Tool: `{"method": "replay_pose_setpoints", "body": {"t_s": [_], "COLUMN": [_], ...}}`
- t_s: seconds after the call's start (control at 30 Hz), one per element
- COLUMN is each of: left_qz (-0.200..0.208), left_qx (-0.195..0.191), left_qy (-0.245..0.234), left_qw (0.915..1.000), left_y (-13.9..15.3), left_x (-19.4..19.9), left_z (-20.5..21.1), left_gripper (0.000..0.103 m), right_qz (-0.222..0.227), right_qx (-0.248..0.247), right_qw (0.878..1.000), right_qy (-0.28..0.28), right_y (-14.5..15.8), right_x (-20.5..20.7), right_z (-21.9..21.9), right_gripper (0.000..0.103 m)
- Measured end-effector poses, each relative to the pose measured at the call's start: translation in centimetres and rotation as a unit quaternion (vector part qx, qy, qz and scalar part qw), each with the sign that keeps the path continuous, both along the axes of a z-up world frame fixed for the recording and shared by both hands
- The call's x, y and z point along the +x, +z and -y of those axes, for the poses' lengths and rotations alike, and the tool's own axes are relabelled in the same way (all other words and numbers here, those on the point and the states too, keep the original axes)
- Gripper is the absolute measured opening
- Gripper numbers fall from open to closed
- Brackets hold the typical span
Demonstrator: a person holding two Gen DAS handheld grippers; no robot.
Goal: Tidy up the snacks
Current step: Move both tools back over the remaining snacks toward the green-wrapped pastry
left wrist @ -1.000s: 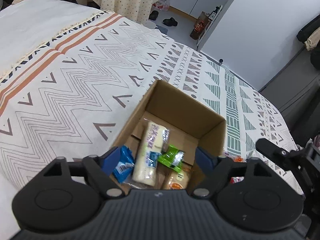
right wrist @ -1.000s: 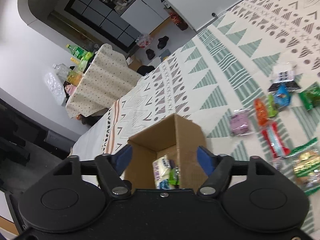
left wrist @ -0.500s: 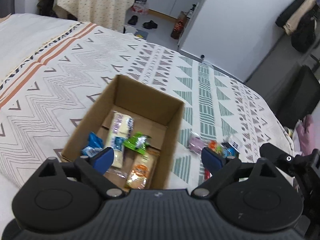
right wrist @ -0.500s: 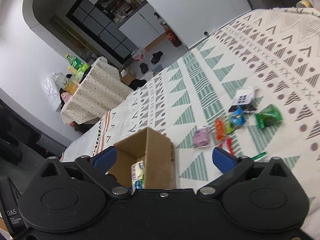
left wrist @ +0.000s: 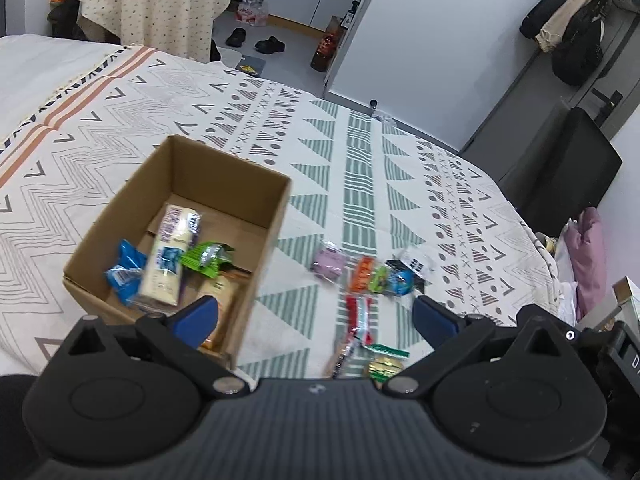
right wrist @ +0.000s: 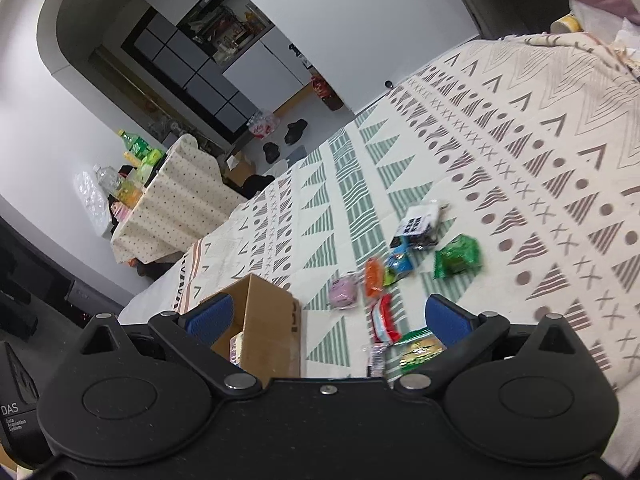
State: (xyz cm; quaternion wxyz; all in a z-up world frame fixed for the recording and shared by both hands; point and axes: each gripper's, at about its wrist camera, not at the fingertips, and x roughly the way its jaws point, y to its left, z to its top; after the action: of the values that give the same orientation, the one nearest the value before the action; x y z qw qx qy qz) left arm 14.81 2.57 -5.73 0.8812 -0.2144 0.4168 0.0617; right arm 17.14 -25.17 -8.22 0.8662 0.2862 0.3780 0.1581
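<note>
Snacks lie in two lots on the bed (left wrist: 120, 128): several already in the cardboard box (left wrist: 224, 168), the rest scattered just right of it, among them a pink packet (left wrist: 329, 264), an orange packet (left wrist: 363, 274) and a red wrapper (left wrist: 357, 314). Such packets are probably light, soft and crinkly, slippery on the film; pinching across the flat middle looks safest. The left tool (left wrist: 314, 314) and right tool (right wrist: 326, 316) are both spread wide, holding nothing. Compared with a second ago, both views have swung from the box toward the loose pile, and the jaws stand further apart.
</note>
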Motion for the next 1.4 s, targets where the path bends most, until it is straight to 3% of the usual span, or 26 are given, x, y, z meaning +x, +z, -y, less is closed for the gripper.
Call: {"method": "replay_pose_setpoints", "body": {"t_s": [0.43, 0.77, 1.13, 1.4], "left_qz": [0.002, -0.019, -0.061, -0.091], "left_qx": [0.008, 0.008, -0.008, -0.012], "left_qy": [-0.01, -0.006, -0.011, -0.018], "left_qw": [0.9999, 0.9998, 0.998, 0.9956], "left_y": [0.7, -1.2, -5.9, -9.4], "left_x": [-1.2, -0.3, 1.7, 3.4], "left_z": [4.8, 6.8, 7.3, 7.1], "left_gripper": [0.102, 0.1, 0.07, 0.058], "right_qz": [0.0, -0.029, -0.086, -0.121], "right_qx": [-0.003, 0.002, 0.008, 0.018], "right_qw": [1.0, 0.999, 0.996, 0.992], "right_qy": [0.008, 0.019, 0.028, 0.025], "right_y": [0.6, -2.0, -6.5, -9.1], "right_x": [-0.3, 0.2, 1.9, 3.2], "right_z": [5.4, 7.2, 5.7, 4.4], "right_gripper": [0.103, 0.103, 0.083, 0.074]}}
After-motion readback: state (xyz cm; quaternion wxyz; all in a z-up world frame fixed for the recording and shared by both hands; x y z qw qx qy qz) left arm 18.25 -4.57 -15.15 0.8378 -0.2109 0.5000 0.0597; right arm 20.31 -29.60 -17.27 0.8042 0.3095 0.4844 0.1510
